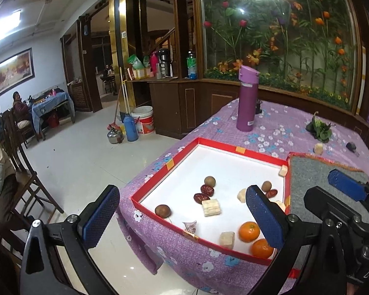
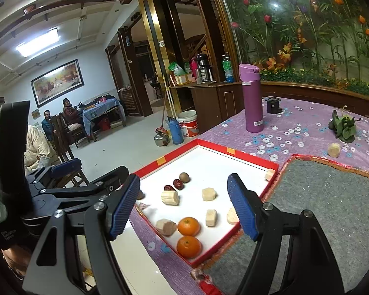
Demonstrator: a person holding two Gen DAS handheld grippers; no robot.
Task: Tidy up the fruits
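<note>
- Holding both tools above the near edge of the table, we see the left gripper [image 1: 182, 218] with its jaws wide apart and nothing between them; the right gripper [image 2: 184, 207] likewise stands spread and empty.
- Between the fingers, low in the centre of both frames, we find the red-rimmed box [image 1: 164, 166] with its white floor; it lies on the purple flowered cloth [image 1: 278, 132].
- Inside it, near the lower edge, we count two oranges [image 2: 188, 226] touching each other; pale cut chunks [image 2: 208, 193] lie scattered around them; two red dates [image 1: 204, 193] and a brown round fruit [image 1: 209, 181] sit towards the box's middle; another brown fruit [image 1: 162, 211] rests by its left wall.
- At right of the box we see a grey mat [image 2: 332, 209]; one pale piece [image 2: 333, 150] lies on the cloth beyond it, near a bunch of green leaves [image 2: 344, 126].
- Upper centre, a purple flask [image 1: 247, 98] stands upright.
</note>
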